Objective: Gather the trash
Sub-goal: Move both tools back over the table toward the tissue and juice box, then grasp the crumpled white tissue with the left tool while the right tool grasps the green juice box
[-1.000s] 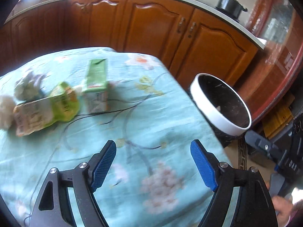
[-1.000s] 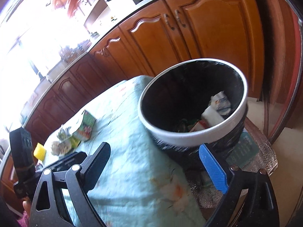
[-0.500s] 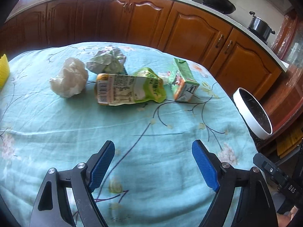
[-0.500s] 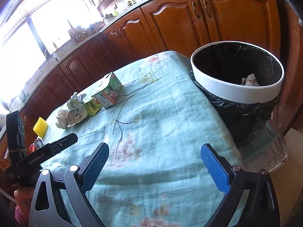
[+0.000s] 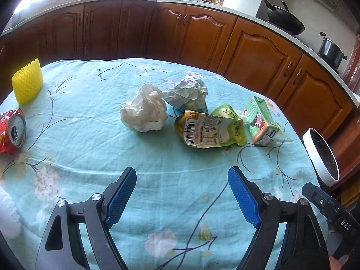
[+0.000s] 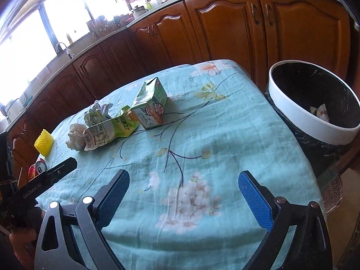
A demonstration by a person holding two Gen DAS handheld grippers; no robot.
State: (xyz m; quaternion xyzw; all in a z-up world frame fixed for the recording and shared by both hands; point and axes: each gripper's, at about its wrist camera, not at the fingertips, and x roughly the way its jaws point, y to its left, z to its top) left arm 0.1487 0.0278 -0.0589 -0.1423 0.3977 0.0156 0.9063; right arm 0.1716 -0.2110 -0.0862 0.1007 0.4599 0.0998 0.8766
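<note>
Bench [image 5: 90, 148] under both tools, bin [image 6: 315, 103] right of right tool [image 6: 183, 193] for drops. Trash ahead: white wad [image 5: 144, 110], pouch [image 5: 209, 128], carton [image 5: 261, 121]. Left tool [image 5: 182, 193] spread, empty; right likewise, ready to grab.

You get sharp, daylit views with blown-out glare at the window [image 6: 27, 45], soft shadows, and fisheye-bent, dark-vignetted edges.

The left gripper [image 5: 182, 193] swings away from the bin [image 5: 320, 155] toward the trash, bringing a crushed can [image 5: 11, 131] and yellow sponge [image 5: 27, 81] into view. The right gripper [image 6: 183, 196] pulls back from the bin, facing the tablecloth [image 6: 225, 139].
</note>
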